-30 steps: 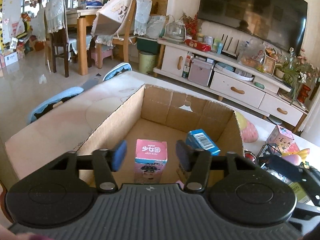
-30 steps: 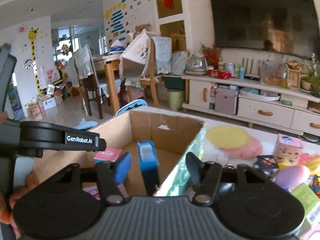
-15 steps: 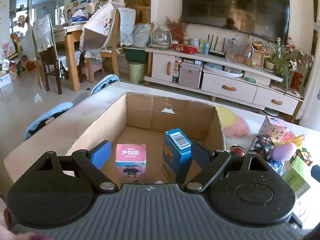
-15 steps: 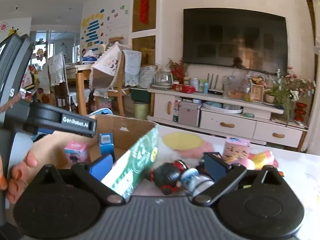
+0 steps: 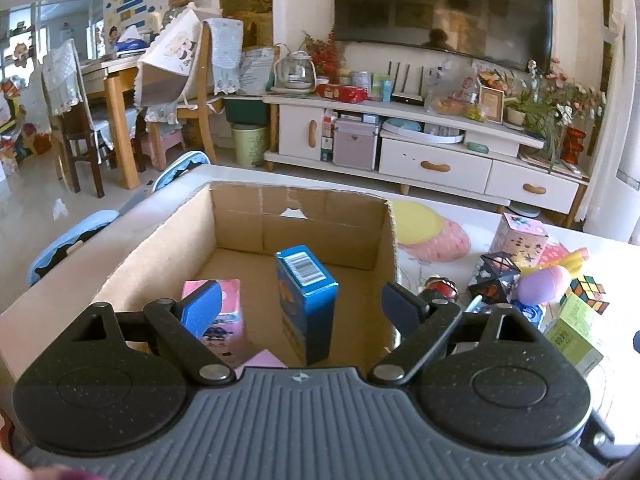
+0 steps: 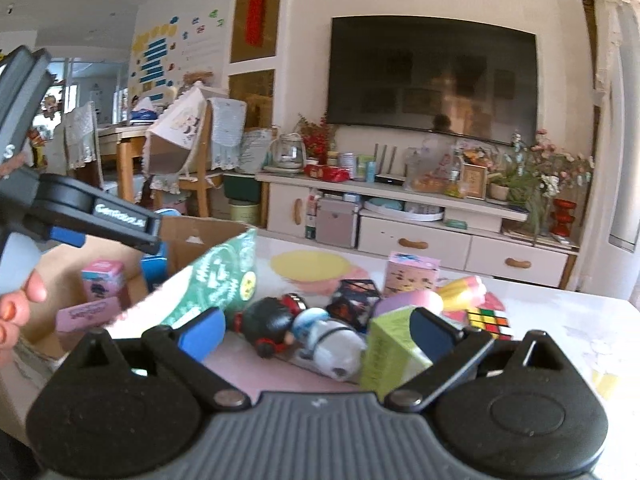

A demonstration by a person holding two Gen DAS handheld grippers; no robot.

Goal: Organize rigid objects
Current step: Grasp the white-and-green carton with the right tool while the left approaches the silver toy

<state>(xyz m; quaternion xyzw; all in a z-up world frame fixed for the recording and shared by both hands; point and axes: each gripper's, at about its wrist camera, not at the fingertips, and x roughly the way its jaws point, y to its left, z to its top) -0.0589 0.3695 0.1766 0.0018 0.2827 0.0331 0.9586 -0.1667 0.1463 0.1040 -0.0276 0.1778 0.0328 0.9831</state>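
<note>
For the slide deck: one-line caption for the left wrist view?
Open left gripper above cardboard box holding blue carton and pink carton.

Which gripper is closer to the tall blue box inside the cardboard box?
Left. The left gripper hangs open right over the blue box; the right gripper is outside the cardboard box, over the toys.

The cardboard box [image 5: 168, 240] is plain brown inside, w/ a green printed pattern on its outer side, and it holds a blue carton [image 5: 306, 300] w/ a white barcode label and a pink carton [image 5: 224, 320] w/ dark cartoon figures. On the white table [image 6: 560, 320] are a multicolour puzzle cube [image 6: 488, 320], a lilac egg [image 5: 546, 282], a lime-green box [image 6: 388, 348] and a black-and-red doll [image 6: 272, 322]. Both grippers are black w/ blue pads [image 6: 202, 330].
</note>
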